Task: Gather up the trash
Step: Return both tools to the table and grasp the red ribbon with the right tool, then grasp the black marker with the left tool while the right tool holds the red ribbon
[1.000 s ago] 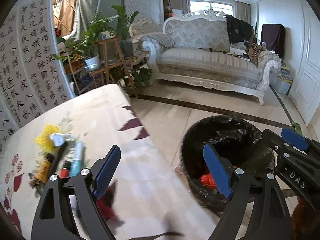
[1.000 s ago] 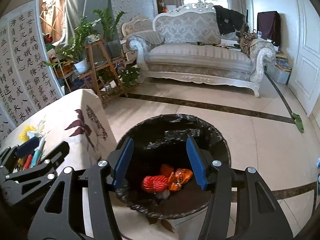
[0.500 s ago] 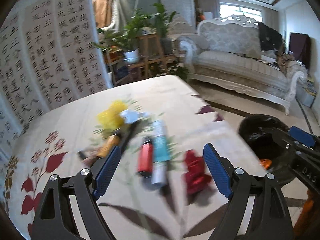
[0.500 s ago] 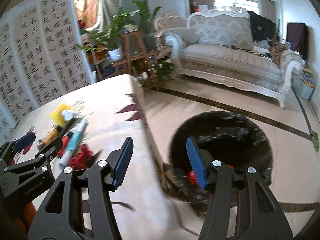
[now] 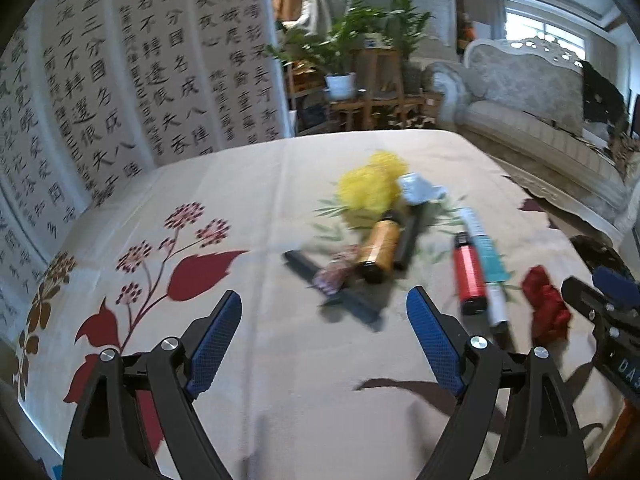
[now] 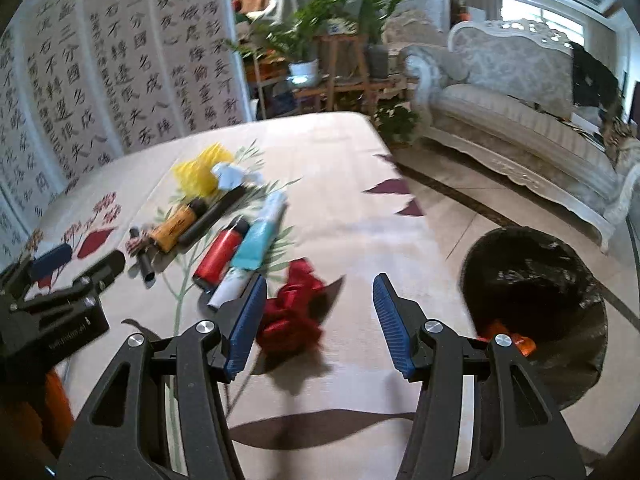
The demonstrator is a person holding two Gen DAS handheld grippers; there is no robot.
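Both claws empty: left gripper (image 5: pixel 324 344) wide, right gripper (image 6: pixel 320 320) half-open, w/ crumpled red wrapper (image 6: pixel 294 312) just beyond its fingertips, prob next pick for black-lined bin (image 6: pixel 536 288) right of wrapper.

Daylight from the window (image 5: pixel 532 36) ahead-right; motion blur smears everything beyond the sharp fingers (image 5: pixel 434 346); fisheye-bent, dark edges.

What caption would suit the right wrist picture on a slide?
Open right gripper hovers near crumpled red wrapper on the floral tablecloth, black-lined trash bin waiting on the floor beside it.
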